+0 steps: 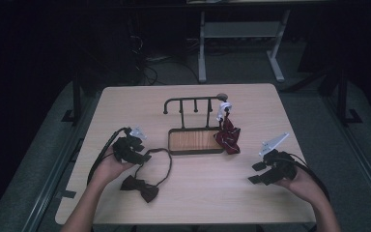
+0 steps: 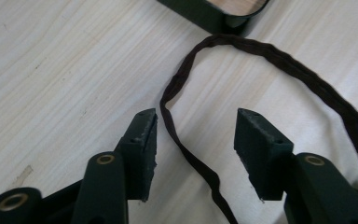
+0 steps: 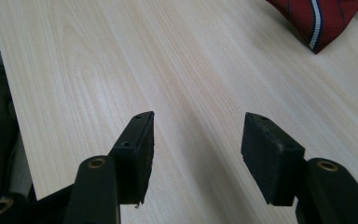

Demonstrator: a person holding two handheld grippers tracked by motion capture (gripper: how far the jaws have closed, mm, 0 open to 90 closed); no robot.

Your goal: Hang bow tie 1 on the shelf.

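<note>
We have the left gripper jaws apart astride the bow tie strap, strap running lengthwise between them; right gripper idle, agape.

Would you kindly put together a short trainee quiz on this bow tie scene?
1. True or false: the strap of the dark bow tie lies between the jaws of the left tongs, unpinched.
2. What hangs at the right end of the rack? A) red striped tie B) belt C) scarf
3. What lies between the jaws of the right tongs?

Key: 1 true. 2 A, the red striped tie. 3 nothing but bare table.
</note>
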